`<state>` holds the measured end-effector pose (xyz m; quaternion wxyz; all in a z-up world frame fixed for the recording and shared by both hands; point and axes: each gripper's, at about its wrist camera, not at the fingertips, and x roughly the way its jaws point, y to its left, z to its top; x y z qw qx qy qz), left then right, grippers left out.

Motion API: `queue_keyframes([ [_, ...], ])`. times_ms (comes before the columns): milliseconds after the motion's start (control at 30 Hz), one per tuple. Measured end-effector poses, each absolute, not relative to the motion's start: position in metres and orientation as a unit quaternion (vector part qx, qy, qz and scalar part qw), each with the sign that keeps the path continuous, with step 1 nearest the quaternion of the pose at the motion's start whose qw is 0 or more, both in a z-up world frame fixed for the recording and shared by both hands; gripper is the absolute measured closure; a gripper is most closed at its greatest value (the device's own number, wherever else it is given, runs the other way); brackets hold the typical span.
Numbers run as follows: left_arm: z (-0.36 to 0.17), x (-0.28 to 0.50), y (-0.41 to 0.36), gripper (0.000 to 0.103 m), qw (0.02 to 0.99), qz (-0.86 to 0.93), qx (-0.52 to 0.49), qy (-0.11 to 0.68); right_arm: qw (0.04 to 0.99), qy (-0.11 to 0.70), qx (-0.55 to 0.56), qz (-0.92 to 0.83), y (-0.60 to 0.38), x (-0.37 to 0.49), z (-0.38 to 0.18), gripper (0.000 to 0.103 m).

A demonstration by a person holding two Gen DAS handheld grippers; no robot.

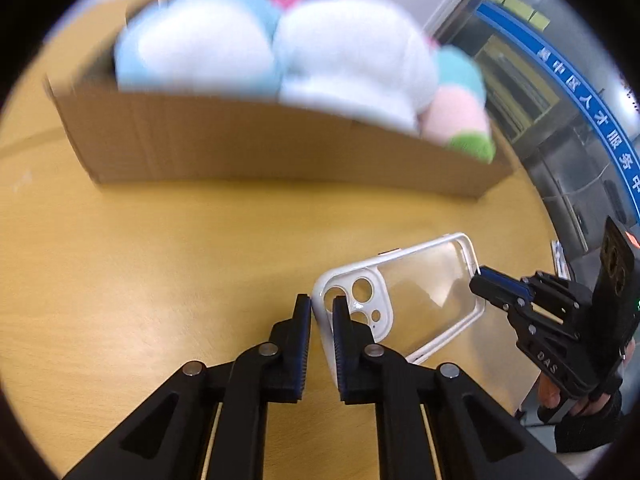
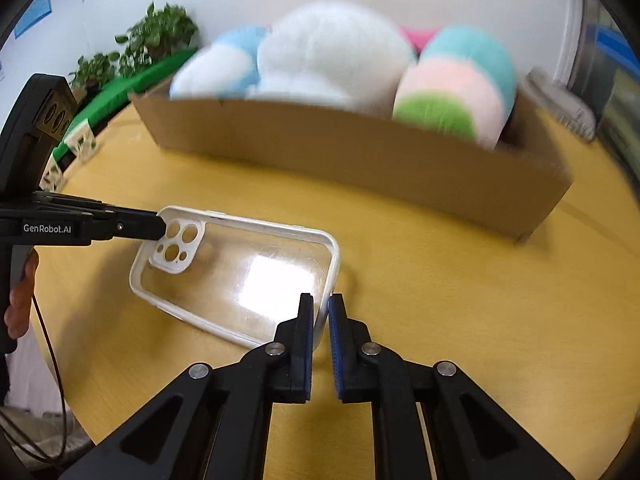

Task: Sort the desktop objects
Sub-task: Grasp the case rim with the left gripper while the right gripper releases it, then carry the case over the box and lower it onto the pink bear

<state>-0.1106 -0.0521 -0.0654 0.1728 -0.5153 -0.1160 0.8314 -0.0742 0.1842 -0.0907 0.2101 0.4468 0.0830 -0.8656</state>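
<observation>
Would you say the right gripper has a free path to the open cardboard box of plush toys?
Probably yes: bare yellow table lies before the cardboard box, though the right gripper is shut on the clear phone case.

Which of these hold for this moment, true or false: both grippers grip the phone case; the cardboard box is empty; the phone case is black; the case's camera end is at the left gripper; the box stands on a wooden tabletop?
1. Both grippers grip the case. True: the left gripper and the right gripper are each shut on a rim of the clear white-rimmed plastic phone case.
2. The box is empty. False: the brown cardboard box holds pastel plush toys.
3. The case is black. False: clear back, white rim.
4. The camera end is at the left gripper. True.
5. The box stands on a yellow wooden tabletop. True.
</observation>
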Motion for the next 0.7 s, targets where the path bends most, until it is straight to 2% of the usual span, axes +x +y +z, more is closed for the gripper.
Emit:
queue_keyframes([
  [233,0.045,-0.145,-0.07,0.093,0.178,0.89,-0.408,-0.095,0.223,0.098,0.354,-0.903,0.17,-0.087,-0.012,0.093],
  [400,0.103,-0.208,-0.061,0.093,0.186,0.911,-0.363,-0.067,0.208,0.102,0.301,-0.925,0.165,-0.146,0.039,0.092],
  [567,0.103,-0.301,-0.041,0.093,0.194,0.898,-0.389,-0.065,0.181,0.095,0.303,-0.931,0.157,-0.243,0.064,0.093],
  [700,0.06,-0.373,-0.019,0.093,0.183,0.877,-0.439,-0.064,0.16,0.099,0.363,-0.912,0.158,-0.32,0.041,0.094],
])
